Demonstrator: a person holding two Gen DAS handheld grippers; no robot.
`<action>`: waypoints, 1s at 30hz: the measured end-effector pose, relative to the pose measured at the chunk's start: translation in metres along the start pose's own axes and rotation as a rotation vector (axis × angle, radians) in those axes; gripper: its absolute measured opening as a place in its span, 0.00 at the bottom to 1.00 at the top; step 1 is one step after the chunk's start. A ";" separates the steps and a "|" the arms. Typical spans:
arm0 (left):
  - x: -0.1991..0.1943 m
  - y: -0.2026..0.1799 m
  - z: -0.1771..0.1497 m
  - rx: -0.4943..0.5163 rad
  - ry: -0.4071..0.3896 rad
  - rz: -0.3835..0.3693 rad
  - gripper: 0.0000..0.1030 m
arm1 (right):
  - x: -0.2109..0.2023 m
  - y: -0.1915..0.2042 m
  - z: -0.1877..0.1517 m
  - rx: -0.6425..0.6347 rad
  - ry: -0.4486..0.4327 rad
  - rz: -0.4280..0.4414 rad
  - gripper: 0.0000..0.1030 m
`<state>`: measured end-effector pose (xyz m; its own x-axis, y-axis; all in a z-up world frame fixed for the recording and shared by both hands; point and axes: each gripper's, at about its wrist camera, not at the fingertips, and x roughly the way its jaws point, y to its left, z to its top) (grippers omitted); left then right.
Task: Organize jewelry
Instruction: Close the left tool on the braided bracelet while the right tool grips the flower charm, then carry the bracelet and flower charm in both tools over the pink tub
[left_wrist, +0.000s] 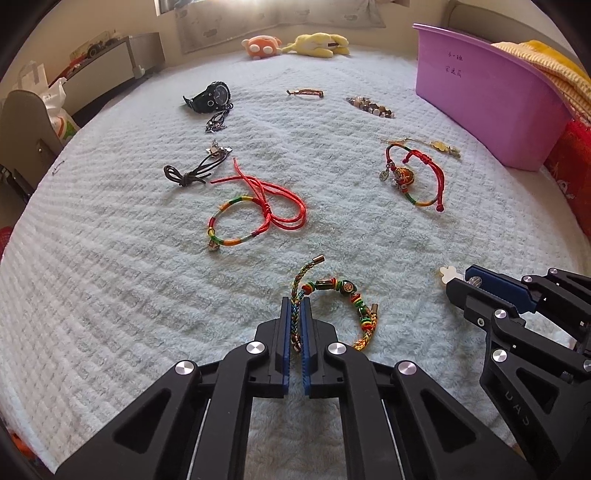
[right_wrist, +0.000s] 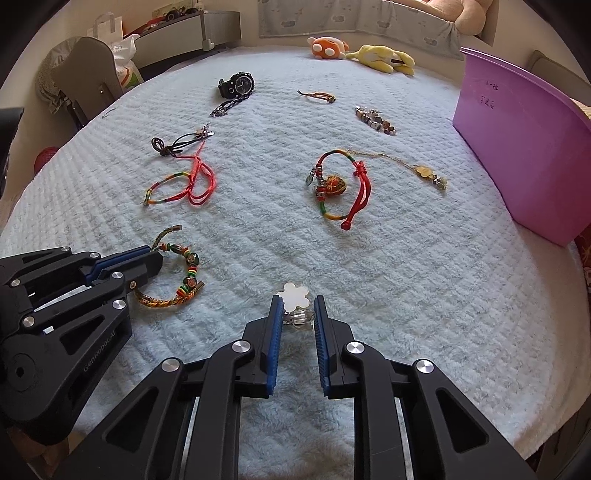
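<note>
Task judged barely begun: purple bin (left_wrist: 491, 99) stands at blanket's (left_wrist: 110, 295) far right, contents hidden. Braided beaded bracelet (left_wrist: 343, 295) is clamped by left gripper (left_wrist: 295, 314), near and well left of bin. Right gripper (right_wrist: 297, 314), jaws apart, is set around flower ring (right_wrist: 295, 301), perhaps touching. Watch (left_wrist: 210, 98), red cord bracelets (left_wrist: 258, 206) and others are left scattered well short of bin.

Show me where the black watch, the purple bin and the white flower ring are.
black watch (right_wrist: 242, 83), right wrist view, on the round dial face.
purple bin (left_wrist: 491, 96), left wrist view, on its front wall below the handwriting.
white flower ring (right_wrist: 295, 295), right wrist view, on the flower's middle.
</note>
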<state>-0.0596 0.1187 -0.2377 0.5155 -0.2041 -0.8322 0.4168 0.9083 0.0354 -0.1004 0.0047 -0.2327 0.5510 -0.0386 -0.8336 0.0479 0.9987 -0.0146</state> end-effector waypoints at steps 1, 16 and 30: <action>-0.002 0.000 0.001 -0.001 0.001 -0.001 0.05 | -0.002 -0.001 0.001 0.003 -0.001 -0.001 0.16; -0.048 -0.001 0.045 0.023 -0.004 -0.032 0.05 | -0.052 -0.018 0.038 0.060 -0.016 -0.015 0.16; -0.136 -0.003 0.139 0.065 0.019 -0.103 0.05 | -0.163 -0.055 0.111 0.191 -0.042 -0.036 0.16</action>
<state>-0.0268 0.0932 -0.0476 0.4529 -0.2878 -0.8438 0.5148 0.8572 -0.0160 -0.1005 -0.0475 -0.0345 0.5806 -0.0792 -0.8103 0.2232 0.9726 0.0648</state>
